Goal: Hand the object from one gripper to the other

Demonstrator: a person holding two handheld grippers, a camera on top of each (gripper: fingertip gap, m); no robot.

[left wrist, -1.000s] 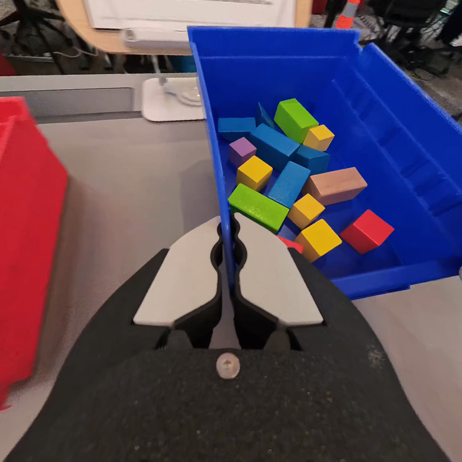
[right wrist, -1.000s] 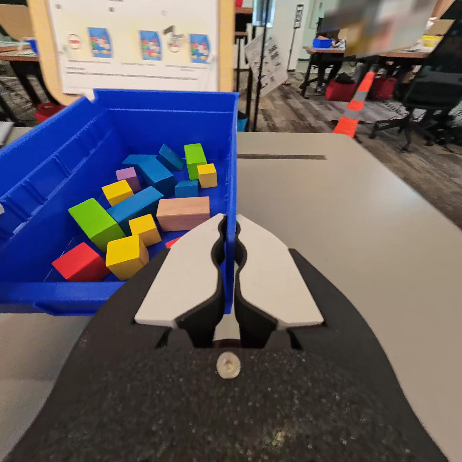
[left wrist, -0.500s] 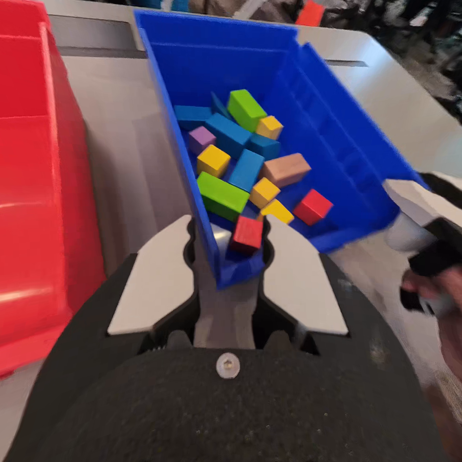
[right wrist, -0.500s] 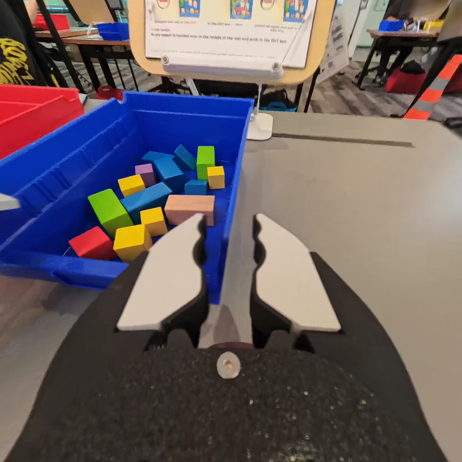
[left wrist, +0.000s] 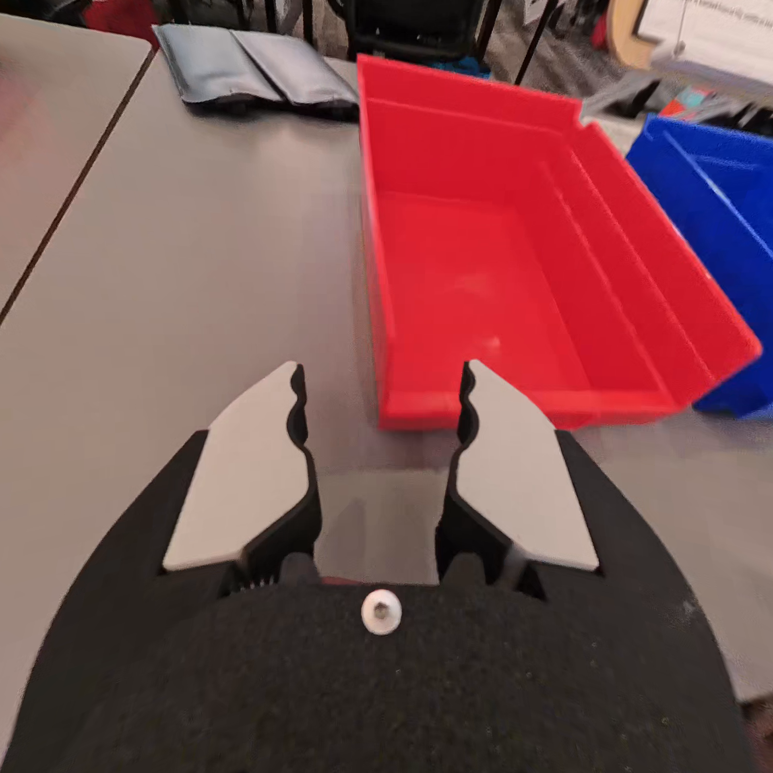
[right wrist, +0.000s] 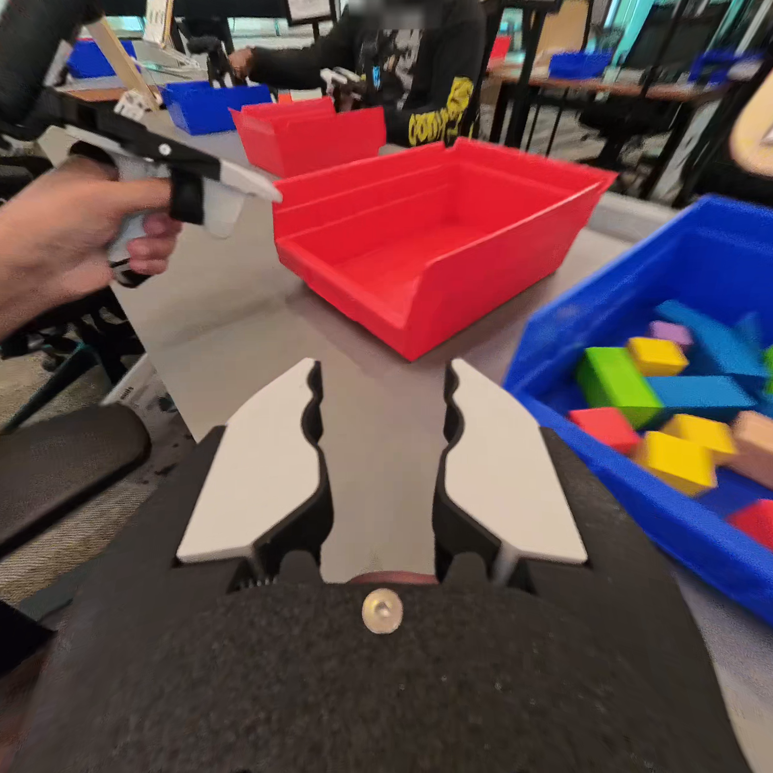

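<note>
My left gripper [left wrist: 381,370] is open and empty above the grey table, just before the near end of an empty red bin [left wrist: 502,267]. My right gripper [right wrist: 382,368] is open and empty, facing the same red bin [right wrist: 422,251]. A blue bin [right wrist: 627,493] at my right holds several coloured wooden blocks, among them a green block [right wrist: 615,382], a yellow cube [right wrist: 677,462] and a red cube [right wrist: 602,428]. The left gripper also shows in the right wrist view [right wrist: 267,188], held by a hand at the far left, its tip near the red bin's rim.
A dark folded pouch [left wrist: 259,75] lies at the far side of the table. The blue bin's corner [left wrist: 719,200] sits right of the red bin. A table seam [left wrist: 71,209] runs at the left. A seated person [right wrist: 418,71] and other red and blue bins are behind.
Both grippers let go of the blue bin's walls and opened wide. Both swung left, away from the blue bin, and now face the red bin.
</note>
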